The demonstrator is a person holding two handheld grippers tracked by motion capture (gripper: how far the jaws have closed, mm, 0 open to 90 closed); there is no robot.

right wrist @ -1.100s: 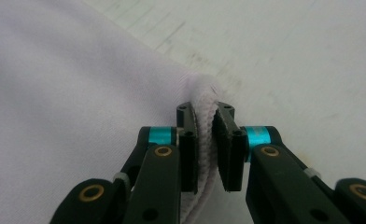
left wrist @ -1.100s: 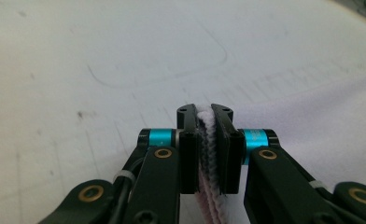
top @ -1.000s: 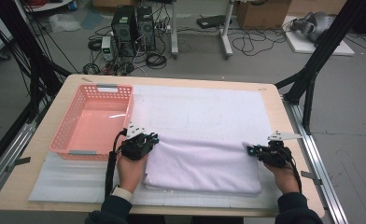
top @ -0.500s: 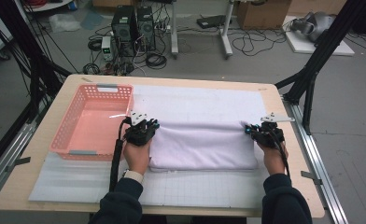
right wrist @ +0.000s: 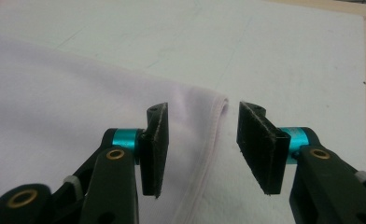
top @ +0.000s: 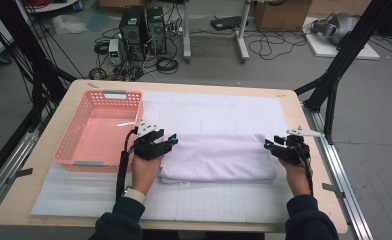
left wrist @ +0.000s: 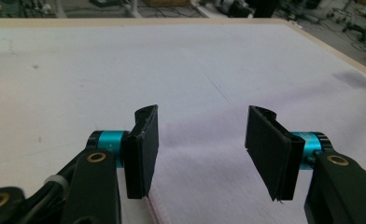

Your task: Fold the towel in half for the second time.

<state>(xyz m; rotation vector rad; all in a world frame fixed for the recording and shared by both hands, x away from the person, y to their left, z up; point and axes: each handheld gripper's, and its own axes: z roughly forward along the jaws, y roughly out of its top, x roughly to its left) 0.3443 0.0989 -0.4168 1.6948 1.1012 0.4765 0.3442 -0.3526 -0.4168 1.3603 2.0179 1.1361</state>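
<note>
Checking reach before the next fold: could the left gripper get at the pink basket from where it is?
Probably yes: the left gripper, jaws just opened off the towel, sits right beside the basket, nothing between.

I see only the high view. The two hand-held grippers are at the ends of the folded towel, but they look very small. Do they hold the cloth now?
Observer: No. The left hand-held gripper has open jaws; they have just been opening, and the towel lies below them, not pinched.
Operator: And the right one?
Observer: The right hand-held gripper has also just been opening. The towel's hemmed corner lies flat under the gap.
Operator: Is the left one over the towel's edge?
Observer: Yes, the towel's stitched edge runs just beside its left pad.
</note>
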